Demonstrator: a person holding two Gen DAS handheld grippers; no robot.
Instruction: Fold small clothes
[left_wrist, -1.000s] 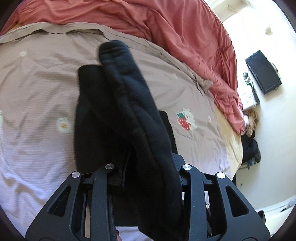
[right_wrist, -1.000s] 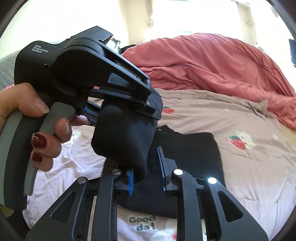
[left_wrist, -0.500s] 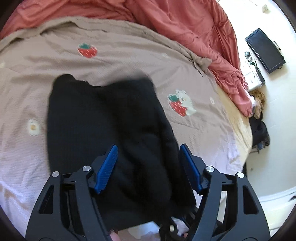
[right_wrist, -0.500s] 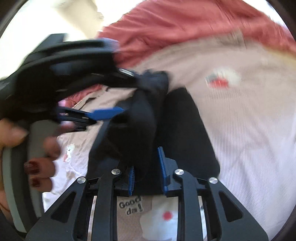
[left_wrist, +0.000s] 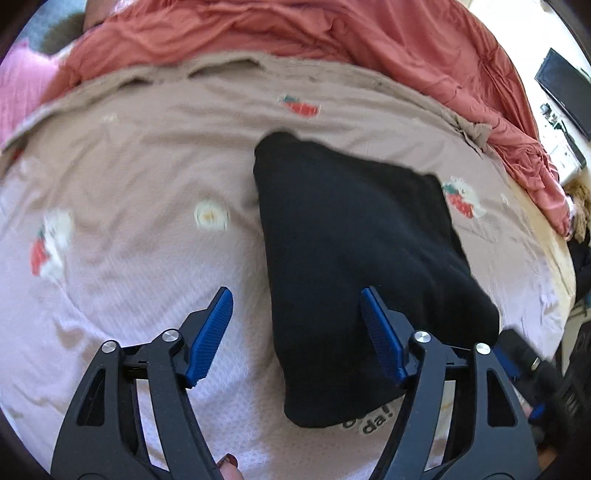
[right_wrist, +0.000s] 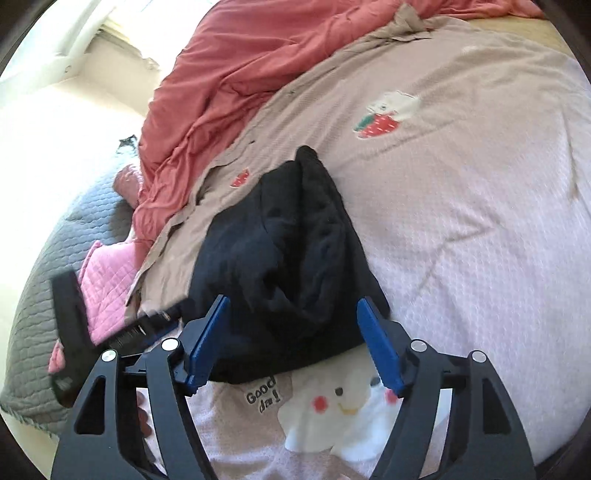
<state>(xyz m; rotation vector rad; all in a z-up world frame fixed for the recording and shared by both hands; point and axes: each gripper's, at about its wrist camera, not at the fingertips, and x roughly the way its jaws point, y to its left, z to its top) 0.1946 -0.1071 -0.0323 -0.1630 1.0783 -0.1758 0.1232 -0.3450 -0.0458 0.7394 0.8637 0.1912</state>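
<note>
A black fleece garment (left_wrist: 351, 240) lies folded on the patterned bedspread (left_wrist: 129, 229). My left gripper (left_wrist: 297, 295) hovers over its near left edge. Its jaws are opening, and the blue pads (left_wrist: 210, 332) stand apart from the cloth, which lies below and between them without being pinched. In the right wrist view the same garment (right_wrist: 288, 240) sits bunched with a raised fold on top. My right gripper (right_wrist: 291, 301) is just above its near end. Those jaws are opening too, with the garment below the gap and neither pad pressing on it.
A red duvet (left_wrist: 295, 33) is heaped along the far side of the bed. A pink quilted cloth (right_wrist: 107, 273) and a grey quilt (right_wrist: 40, 295) lie at the left. A cartoon print reading "Good da!" (right_wrist: 325, 406) is near me. A black screen (left_wrist: 565, 88) stands beyond the bed.
Both grippers were shut on the lifted black garment; both have let go and opened wide. The garment has dropped flat and folded onto the bed. The two grippers have drawn apart and tilted downward.
</note>
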